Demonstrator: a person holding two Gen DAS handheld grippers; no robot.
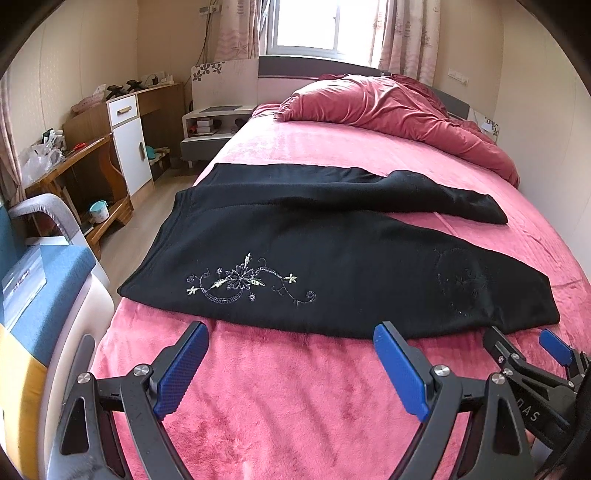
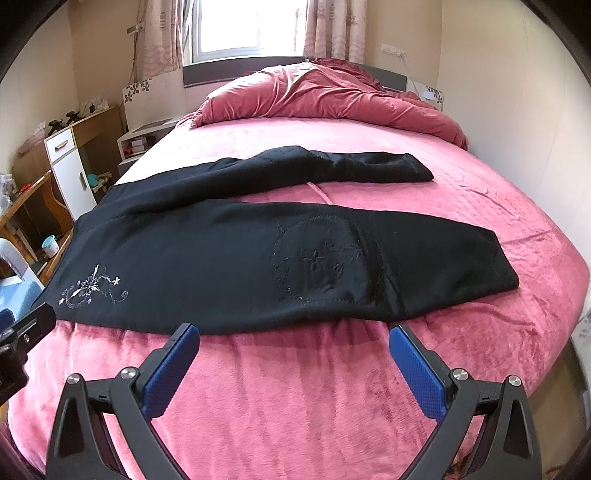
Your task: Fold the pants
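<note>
1. One pair of black pants (image 1: 332, 236) lies flat across the pink bed (image 1: 295, 387), filling the middle of both views, waist toward the left of the frame and two legs running to the right.
2. The near leg (image 2: 406, 258) lies closest to the cameras; the far leg (image 2: 351, 166) lies behind it, and the two spread apart toward the right, with a wedge of pink cover showing between them.
3. Two embroidered motifs show on the near leg: one pale flower design (image 1: 243, 280) close to the waist, and one dark, faint round design (image 2: 321, 258) further right.
4. The left claw (image 1: 290, 369) sits at the bottom of the left wrist view, its two blue-padded fingers spread wide and holding nothing, just short of the pants' near edge.
5. The right claw (image 2: 293, 373) is at the bottom of the right wrist view, also wide apart and empty, its fingertips just beside the near edge of the pants.
6. In the left wrist view the right claw also appears in the lower right corner, beside the end of the near leg.
7. One crumpled red duvet (image 1: 399, 110) lies at the top of the bed, below one window (image 1: 321, 26).
8. One white cabinet (image 1: 129, 144) stands at the upper left.
</note>
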